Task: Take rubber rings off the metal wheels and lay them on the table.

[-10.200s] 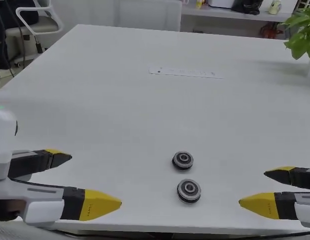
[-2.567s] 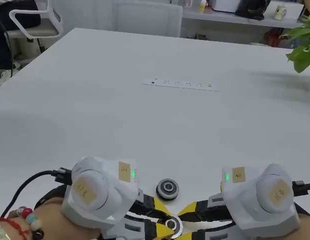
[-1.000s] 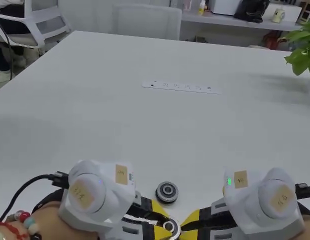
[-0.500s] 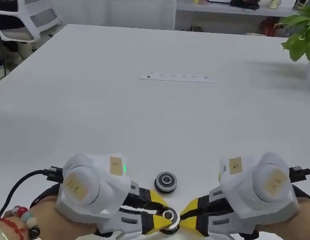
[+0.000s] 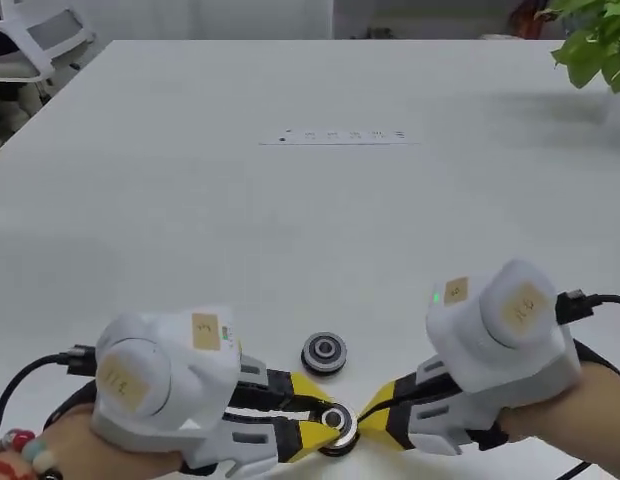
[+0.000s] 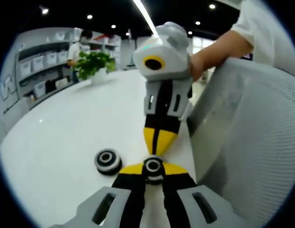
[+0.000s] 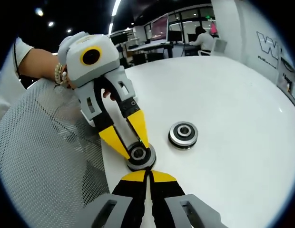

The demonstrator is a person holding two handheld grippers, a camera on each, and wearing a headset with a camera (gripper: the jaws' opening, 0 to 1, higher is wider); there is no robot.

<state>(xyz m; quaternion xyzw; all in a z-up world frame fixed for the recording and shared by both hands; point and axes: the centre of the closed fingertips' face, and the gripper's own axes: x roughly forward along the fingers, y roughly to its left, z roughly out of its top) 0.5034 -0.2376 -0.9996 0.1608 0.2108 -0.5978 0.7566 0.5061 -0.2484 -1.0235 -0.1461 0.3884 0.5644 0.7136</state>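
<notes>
Two metal wheels with black rubber rings are near the table's front edge. My left gripper [image 5: 326,424] is shut on the nearer wheel [image 5: 338,419], its yellow jaws on either side of that wheel [image 6: 152,167]. My right gripper [image 5: 369,417] comes in from the right, shut, with its tips against the wheel's rim [image 7: 139,156]. Whether the right gripper [image 7: 148,175] pinches the ring, I cannot tell. The second wheel [image 5: 323,353] lies flat on the table just beyond, also seen as the second wheel [image 7: 183,134], apart from both grippers.
A white power strip [image 5: 340,137] lies mid-table. A green plant [image 5: 588,40] stands at the far right and an office chair [image 5: 35,40] at the far left. A mesh chair back [image 6: 247,142] sits close behind the table's front edge.
Ten seconds ago both grippers were open and wide apart; they have since closed in on the nearer wheel. Over the last second the hold looks the same; the head camera has tilted down.
</notes>
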